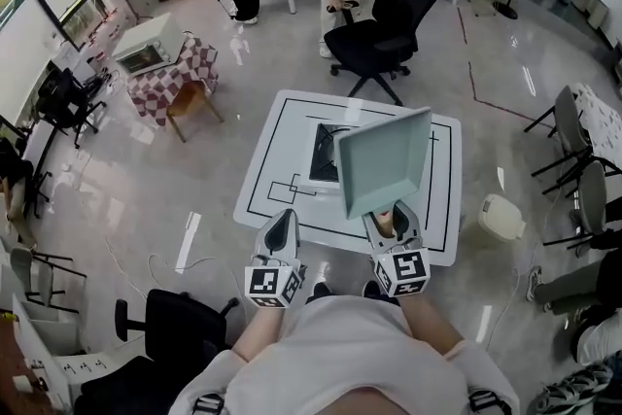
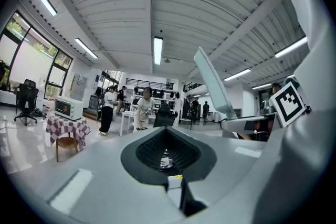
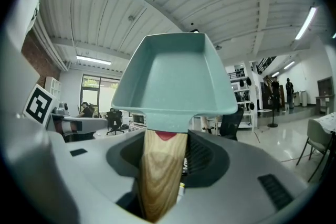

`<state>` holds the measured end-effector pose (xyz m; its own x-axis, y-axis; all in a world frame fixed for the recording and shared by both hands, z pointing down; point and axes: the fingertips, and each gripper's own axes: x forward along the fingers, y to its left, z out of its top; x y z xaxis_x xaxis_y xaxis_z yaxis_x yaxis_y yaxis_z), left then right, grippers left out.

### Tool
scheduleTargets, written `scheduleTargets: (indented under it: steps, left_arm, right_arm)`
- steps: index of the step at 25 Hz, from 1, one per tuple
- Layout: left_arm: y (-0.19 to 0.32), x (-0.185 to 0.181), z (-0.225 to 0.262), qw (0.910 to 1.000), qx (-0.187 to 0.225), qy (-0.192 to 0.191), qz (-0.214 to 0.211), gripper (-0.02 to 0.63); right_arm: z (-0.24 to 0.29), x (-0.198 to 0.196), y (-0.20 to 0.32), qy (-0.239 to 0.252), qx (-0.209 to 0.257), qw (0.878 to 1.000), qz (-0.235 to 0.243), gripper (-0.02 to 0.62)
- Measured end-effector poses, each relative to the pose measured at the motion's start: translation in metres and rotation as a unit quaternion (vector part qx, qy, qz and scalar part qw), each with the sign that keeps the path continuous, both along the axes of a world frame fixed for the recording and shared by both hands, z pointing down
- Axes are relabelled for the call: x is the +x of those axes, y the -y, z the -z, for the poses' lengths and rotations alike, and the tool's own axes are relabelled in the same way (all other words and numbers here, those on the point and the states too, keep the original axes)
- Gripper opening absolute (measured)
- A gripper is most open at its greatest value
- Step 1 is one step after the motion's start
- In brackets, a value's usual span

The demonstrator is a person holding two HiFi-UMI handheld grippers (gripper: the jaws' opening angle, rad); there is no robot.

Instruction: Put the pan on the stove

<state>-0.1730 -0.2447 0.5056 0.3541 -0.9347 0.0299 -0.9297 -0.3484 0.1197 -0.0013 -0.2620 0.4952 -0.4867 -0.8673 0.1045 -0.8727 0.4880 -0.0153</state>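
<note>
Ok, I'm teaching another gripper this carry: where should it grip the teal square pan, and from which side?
The wooden handle, approached from its free end, jaws closing on its two sides. It is the only narrow, straight part of the pan; the body is wide with flared walls. The right gripper holds it so.

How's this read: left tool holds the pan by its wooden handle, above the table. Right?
Wrong tool. The right tool holds the pan by its wooden handle, above the table; the right gripper view shows the grip. The left tool has nothing between its jaws.
</note>
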Motion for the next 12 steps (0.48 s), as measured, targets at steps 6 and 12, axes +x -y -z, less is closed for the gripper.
scheduleTargets:
  steps: [6,12]
  left_arm:
    - [0.011,0.008,-0.003,0.9999,-0.006,0.001,0.014,0.011]
    - [0.017,0.007,-0.008,0.9998,-0.012,0.006,0.012,0.011]
  right_arm:
    - [-0.011,0.004,0.020,-0.012,-0.015,1.000,0.010,0.187]
    - [-0.039,-0.008,0.051,-0.032,-0.079,0.996,0.011,0.187]
